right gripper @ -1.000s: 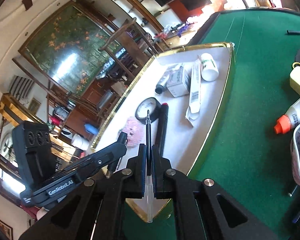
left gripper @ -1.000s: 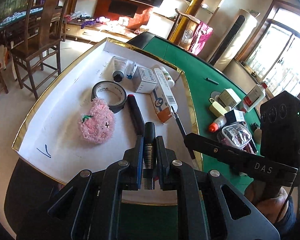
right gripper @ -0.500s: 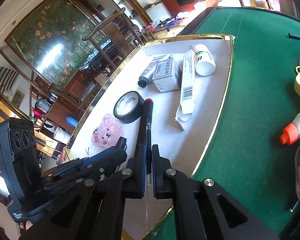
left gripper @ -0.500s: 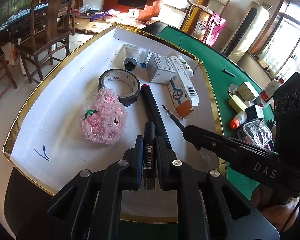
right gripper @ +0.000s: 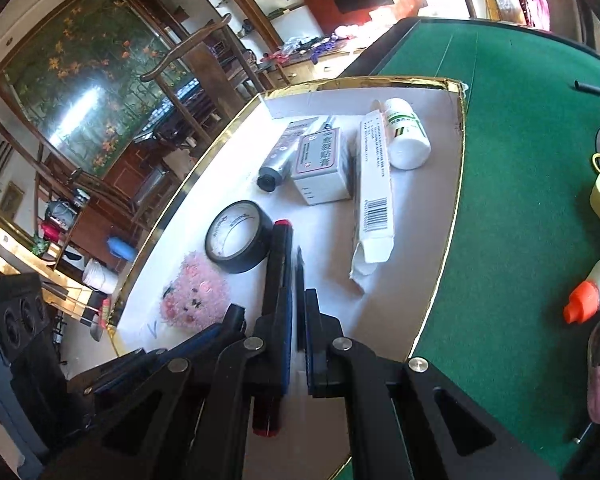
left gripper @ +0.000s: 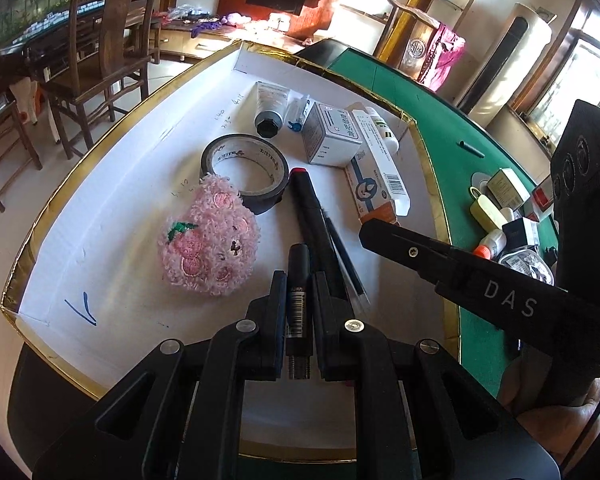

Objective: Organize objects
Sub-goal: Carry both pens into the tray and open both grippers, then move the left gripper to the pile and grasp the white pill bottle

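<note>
- Green felt [right gripper: 512, 152] covers the table, and on it sits a shallow white tray [left gripper: 112, 184] with a gold rim, in a sunlit room with dark wooden chairs behind.
- Already in the tray, as the left wrist view shows: a grey tube [left gripper: 271, 106] and a white box [left gripper: 329, 134] toward 12 o'clock, a long carton [left gripper: 376, 168] and a white bottle [right gripper: 406, 134] toward 1 o'clock, a roll of black tape [left gripper: 244, 172] near the middle, and a pink plush [left gripper: 208, 244] toward 9 o'clock, touching the tape.
- A black marker with a red cap [left gripper: 310, 208] lies just right of the tape, and a thin black pen [left gripper: 346, 256] lies alongside it, apparently touching.
- The left gripper [left gripper: 298, 312] is clamped on a short dark stick with a barcode label [left gripper: 299, 280], held low over the tray's near part, just left of the marker.
- The right gripper [right gripper: 294, 336] has its jaws narrowly parted around the pen; I cannot tell whether the pads grip it or have let go, though the pen looks to be resting on the tray.
- Left to sort, by my reading: the barcode stick is not yet set down, and at 3 o'clock a cluster waits on the felt, including an orange-capped bottle [right gripper: 592, 292], a pale yellow padlock [left gripper: 482, 208] and small boxes [left gripper: 506, 188].
- The task looks somewhat past halfway.
</note>
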A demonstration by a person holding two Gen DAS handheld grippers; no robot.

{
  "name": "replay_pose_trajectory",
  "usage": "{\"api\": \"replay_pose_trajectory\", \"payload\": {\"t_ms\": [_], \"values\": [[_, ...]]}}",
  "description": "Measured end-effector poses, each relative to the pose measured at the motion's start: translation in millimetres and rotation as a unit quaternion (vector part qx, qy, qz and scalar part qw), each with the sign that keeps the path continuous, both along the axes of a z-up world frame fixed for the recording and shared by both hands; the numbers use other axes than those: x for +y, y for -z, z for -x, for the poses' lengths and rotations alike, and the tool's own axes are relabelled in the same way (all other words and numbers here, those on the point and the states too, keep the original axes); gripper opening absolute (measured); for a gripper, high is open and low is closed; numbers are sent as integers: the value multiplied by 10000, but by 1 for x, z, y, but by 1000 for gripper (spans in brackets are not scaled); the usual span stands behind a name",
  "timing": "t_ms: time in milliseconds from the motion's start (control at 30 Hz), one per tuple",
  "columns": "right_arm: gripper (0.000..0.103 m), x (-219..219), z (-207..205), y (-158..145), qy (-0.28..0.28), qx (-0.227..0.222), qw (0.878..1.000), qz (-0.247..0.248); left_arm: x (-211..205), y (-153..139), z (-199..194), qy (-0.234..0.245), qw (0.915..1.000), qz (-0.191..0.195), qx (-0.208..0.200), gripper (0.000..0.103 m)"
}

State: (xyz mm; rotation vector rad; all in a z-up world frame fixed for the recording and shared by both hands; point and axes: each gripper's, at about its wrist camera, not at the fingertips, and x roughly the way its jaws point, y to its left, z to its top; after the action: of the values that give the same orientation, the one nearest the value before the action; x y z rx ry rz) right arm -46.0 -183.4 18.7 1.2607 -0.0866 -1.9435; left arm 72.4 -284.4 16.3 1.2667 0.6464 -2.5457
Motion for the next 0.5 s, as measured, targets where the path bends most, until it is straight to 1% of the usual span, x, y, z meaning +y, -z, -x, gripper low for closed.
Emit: {"api": "replay_pose_trajectory", "payload": {"t_ms": [67,167,300,367,433,500], "values": [[5,0,1,0,-11,7,10000,-77,1,0,1,37,10000,3,-38,11],[6,6,0,-1,-81,-10,10000,22,1,1,1,76,9999,10,-64,12],[6,21,-5,-9,-111,54,9996,245,4,0,1,160,9998,81,-121,22],[6,34,-9,-16,-208,36,9988,438,6,-5,-4,151,9998,108,-68,27],[6,51,-14,-25,-296,165,9981,517,5,-11,-10,127,9999,43,12,34],[5,78,-22,-39,-433,392,9957,720,8,-19,-15,142,9998,47,109,34]]}}
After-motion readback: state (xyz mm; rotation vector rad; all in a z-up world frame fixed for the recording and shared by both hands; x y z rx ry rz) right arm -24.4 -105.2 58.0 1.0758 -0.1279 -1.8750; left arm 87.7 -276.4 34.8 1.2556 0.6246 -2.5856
